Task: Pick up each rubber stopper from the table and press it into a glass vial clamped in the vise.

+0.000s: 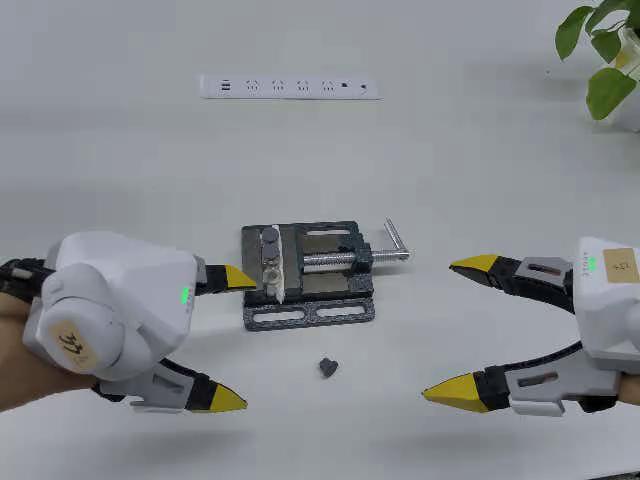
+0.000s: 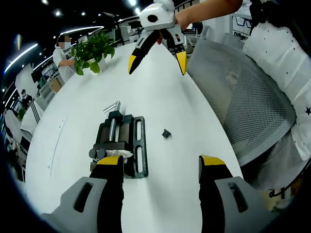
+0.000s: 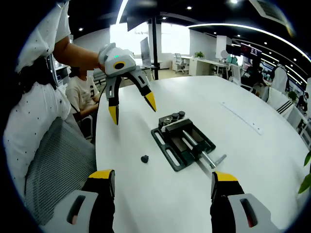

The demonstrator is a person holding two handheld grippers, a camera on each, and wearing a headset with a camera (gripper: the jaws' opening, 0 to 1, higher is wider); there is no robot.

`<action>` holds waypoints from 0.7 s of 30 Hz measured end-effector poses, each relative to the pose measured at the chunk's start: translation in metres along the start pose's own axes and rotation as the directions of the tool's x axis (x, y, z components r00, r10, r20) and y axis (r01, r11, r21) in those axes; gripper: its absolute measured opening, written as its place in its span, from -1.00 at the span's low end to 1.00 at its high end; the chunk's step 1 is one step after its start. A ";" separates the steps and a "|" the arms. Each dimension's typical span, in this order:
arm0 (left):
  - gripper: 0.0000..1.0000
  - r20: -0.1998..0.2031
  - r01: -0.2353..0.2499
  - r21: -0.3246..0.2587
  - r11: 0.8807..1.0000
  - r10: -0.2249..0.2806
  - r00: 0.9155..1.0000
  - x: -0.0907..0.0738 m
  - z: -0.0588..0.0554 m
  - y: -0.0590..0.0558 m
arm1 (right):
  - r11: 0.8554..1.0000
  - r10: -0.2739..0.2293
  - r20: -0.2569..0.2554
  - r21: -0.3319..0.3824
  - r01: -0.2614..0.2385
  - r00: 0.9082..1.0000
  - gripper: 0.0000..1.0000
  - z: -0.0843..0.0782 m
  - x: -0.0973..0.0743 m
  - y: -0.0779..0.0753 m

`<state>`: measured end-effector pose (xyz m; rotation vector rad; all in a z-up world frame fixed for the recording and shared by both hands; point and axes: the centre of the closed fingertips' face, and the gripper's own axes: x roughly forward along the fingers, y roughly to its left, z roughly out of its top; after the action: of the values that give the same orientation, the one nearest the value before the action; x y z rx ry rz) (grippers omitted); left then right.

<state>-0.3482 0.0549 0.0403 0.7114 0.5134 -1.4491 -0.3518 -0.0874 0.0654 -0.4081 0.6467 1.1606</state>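
Lone rubber stopper (image 1: pixel 328 367) loose on the white table (image 1: pixel 450 150), just in front of the vise (image 1: pixel 308 275) and its clamped vials (image 1: pixel 271 265). Left gripper (image 1: pixel 245 340) and right gripper (image 1: pixel 442 330) spread wide, empty, flanking the vise. Probably light, squashy, grippy: pinch gently across the wider end. Fragile glass, so press straight down.

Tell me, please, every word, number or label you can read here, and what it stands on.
Tan round sticker on the white left gripper: handwritten, perhaps "77", unsure.
Tan square sticker on the white right gripper: handwriting too blurred to read.
Long white power strip: markings too small to read.
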 end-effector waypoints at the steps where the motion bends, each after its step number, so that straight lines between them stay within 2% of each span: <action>1: 0.13 -0.001 0.007 0.007 1.000 -0.007 1.000 0.003 0.001 0.000 | 1.000 -0.002 0.001 0.002 0.002 1.000 0.59 -0.001 -0.001 0.000; 3: 0.06 -0.003 0.026 0.039 0.999 -0.026 1.000 0.010 0.002 0.000 | 1.000 -0.009 -0.001 0.008 0.009 1.000 0.58 -0.004 -0.003 0.000; 9: -0.19 -0.012 0.077 0.085 0.993 -0.076 0.997 0.028 0.005 -0.005 | 1.000 -0.016 0.005 0.021 0.015 1.000 0.57 -0.007 -0.007 0.002; 21: -0.46 -0.036 0.150 0.136 0.979 -0.146 0.989 0.061 0.004 -0.013 | 0.999 -0.015 0.006 0.036 0.015 1.000 0.57 -0.016 -0.016 0.005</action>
<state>-0.3571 0.0094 -0.0014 0.8167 0.4983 -1.6286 -0.3641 -0.1063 0.0641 -0.3780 0.6567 1.1338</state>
